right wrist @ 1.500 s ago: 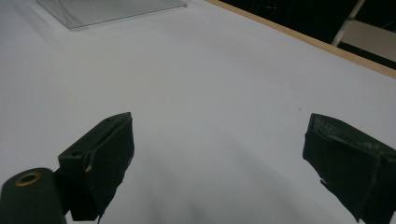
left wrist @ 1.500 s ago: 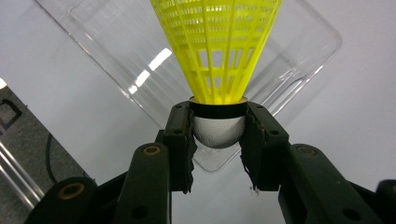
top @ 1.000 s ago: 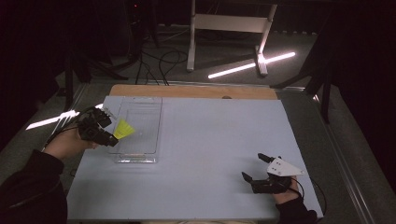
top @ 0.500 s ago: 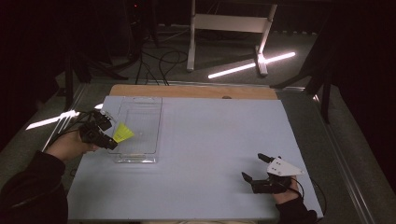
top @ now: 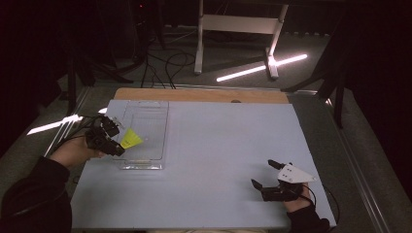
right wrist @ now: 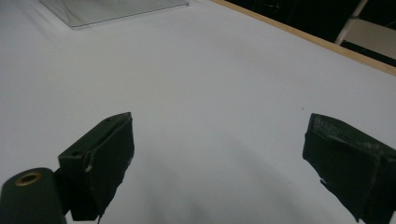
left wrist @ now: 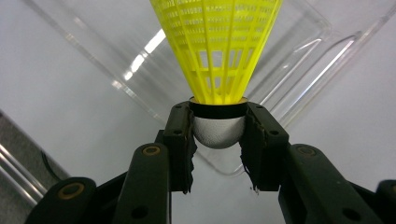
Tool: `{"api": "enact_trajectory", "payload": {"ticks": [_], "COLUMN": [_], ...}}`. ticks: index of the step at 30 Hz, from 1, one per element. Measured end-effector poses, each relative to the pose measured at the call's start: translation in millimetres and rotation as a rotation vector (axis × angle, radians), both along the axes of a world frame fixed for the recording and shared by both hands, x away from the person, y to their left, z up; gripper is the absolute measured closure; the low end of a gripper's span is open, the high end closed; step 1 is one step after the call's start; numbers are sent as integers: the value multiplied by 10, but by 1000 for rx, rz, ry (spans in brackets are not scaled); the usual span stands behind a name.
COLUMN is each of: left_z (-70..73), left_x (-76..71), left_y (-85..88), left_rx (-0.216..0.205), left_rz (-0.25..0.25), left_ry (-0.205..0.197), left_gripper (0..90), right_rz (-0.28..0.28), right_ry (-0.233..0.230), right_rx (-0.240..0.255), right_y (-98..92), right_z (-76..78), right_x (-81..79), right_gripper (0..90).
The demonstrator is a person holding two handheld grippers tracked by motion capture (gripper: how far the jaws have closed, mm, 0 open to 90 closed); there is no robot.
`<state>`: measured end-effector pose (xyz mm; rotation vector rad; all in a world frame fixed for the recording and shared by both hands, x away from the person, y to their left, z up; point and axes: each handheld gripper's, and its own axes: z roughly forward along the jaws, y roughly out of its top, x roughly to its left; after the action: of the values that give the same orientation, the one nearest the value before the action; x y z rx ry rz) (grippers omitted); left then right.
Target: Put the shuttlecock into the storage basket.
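L gripper clamps yellow shuttlecock by its cork over clear tray; R gripper wide open, holding nothing.

One yellow shuttlecock is on view, its grey rounded cork pinched between the pads of the left gripper near the bench's left edge. One clear plastic tray lies on the bench toward its far left corner. Two grippers are present: the left one and the right gripper, whose pads stand apart near the bench's near right corner. One pale sheet covers the one bench.
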<state>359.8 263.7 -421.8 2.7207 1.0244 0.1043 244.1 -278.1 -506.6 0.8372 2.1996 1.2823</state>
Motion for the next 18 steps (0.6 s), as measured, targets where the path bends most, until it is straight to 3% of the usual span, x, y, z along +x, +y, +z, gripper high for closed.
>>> {"api": "enact_trajectory", "payload": {"ticks": [2,6,18], "left_z": [-25,-48,-154], "left_x": [18,52,108], "left_y": [-5,12,-90], "left_rx": [23,11,64], "left_rz": [-11,-8,-27], "left_ry": [-5,2,42], "left_gripper": [661,661,659], "right_rz": [0,0,5], "right_ry": [1,-2,2], "right_rx": [0,2,3], "right_y": [-1,-5,-6], "right_z": [2,3,-2], "right_x": [-1,-2,2], "right_gripper": [90,90,90]}}
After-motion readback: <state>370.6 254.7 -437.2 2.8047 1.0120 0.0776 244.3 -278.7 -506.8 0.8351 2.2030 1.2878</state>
